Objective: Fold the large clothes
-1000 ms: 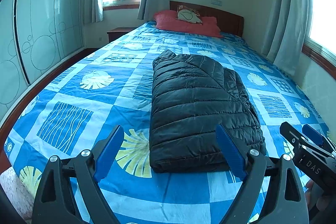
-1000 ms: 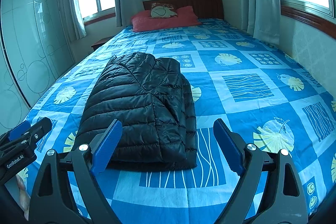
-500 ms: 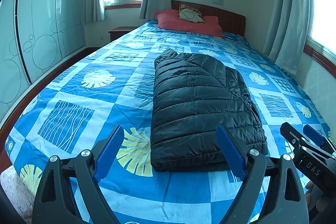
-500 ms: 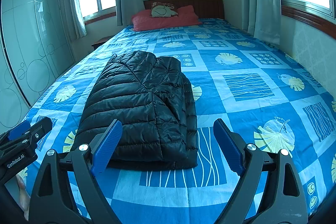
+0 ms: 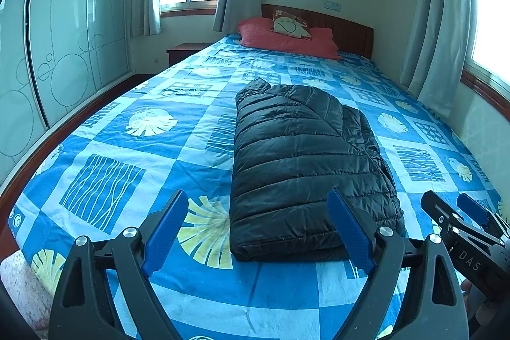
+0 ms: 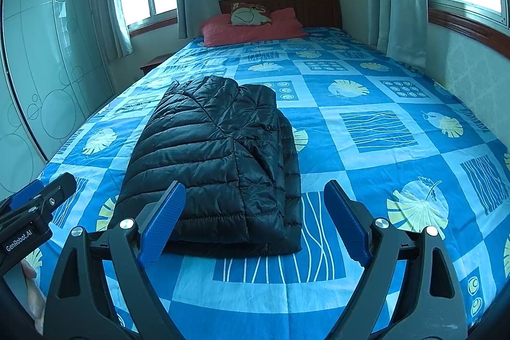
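The left gripper (image 5: 258, 230) hung with its blue pads spread wide, gripping nothing, above the bedspread (image 5: 127, 148). The right gripper (image 6: 253, 222) was likewise agape and empty. Ahead lay the folded black puffer jacket (image 5: 302, 161), flat on the bed, its long axis running six to twelve o'clock toward the red pillow (image 5: 283, 40).
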A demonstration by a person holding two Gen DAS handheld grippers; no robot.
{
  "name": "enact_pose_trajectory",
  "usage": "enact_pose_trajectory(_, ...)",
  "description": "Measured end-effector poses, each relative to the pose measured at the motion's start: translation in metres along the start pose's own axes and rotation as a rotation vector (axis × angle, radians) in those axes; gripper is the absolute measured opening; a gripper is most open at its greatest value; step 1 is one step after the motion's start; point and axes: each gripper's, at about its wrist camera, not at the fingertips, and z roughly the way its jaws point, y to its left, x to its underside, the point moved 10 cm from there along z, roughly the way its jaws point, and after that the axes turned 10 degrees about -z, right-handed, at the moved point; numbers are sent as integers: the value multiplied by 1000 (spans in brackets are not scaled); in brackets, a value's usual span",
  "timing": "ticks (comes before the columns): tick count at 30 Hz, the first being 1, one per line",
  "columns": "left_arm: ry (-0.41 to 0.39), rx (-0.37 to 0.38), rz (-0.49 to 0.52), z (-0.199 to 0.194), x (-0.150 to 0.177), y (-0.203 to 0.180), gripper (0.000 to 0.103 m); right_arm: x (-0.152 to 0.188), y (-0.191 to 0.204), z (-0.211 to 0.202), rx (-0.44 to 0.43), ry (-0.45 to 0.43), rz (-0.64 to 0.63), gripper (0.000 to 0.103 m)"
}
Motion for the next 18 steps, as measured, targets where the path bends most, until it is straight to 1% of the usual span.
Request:
enact_pose_trajectory(8, 2, -11, 4, -1, 1, -5, 88, 0, 1, 0, 0, -1, -1, 88)
enact_pose_trajectory(18, -22, -3, 7, -4, -2, -9, 88, 2, 4, 1, -5, 0, -1, 88)
